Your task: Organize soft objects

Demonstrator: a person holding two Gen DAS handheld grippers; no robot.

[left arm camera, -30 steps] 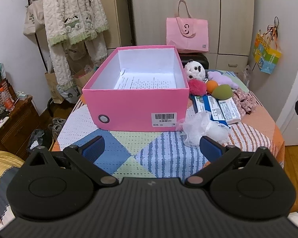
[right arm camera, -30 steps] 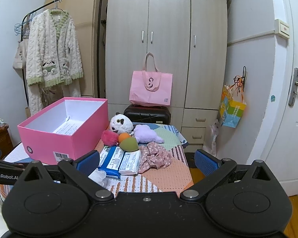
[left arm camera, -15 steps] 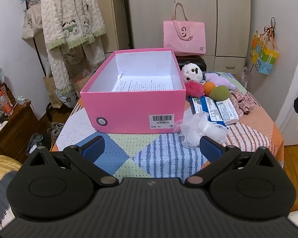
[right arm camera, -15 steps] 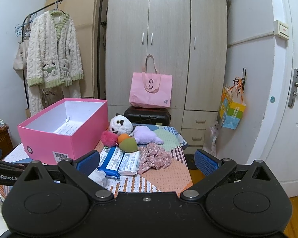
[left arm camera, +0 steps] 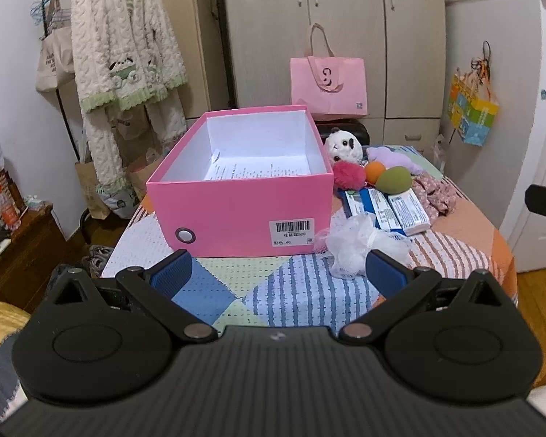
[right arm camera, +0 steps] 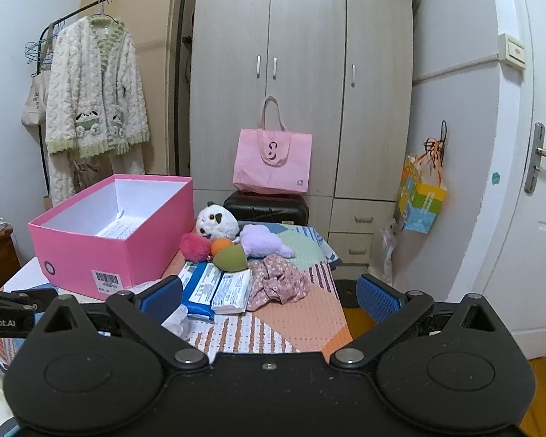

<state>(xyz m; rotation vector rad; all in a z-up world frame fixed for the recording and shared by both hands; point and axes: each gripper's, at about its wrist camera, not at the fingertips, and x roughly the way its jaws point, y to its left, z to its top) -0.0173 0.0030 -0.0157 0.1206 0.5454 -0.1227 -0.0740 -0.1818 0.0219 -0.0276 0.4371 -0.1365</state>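
Note:
An open pink box (left arm camera: 244, 204) (right arm camera: 91, 251) stands on the patchwork table with only a printed sheet inside. To its right lie a panda plush (left arm camera: 344, 144) (right arm camera: 214, 223), a red pompom (left arm camera: 347, 174), an orange ball (left arm camera: 374, 171), a green sponge (left arm camera: 395, 180), a lilac plush (right arm camera: 264, 242), a floral scrunchie (right arm camera: 278, 284), tissue packs (left arm camera: 389, 209) and a white mesh puff (left arm camera: 356, 245). My left gripper (left arm camera: 278, 273) is open and empty, in front of the box. My right gripper (right arm camera: 269, 296) is open and empty, short of the soft objects.
A wardrobe (right arm camera: 302, 83) with a pink tote bag (right arm camera: 273, 160) stands behind the table. A robe hangs on a rack (left arm camera: 123, 58) at the left. A white door (right arm camera: 531, 182) is at the right. A wooden cabinet (left arm camera: 22, 247) stands at the left.
The left gripper has tilted up and drawn back a little, so the box sits lower and smaller in its view. The right gripper has barely moved.

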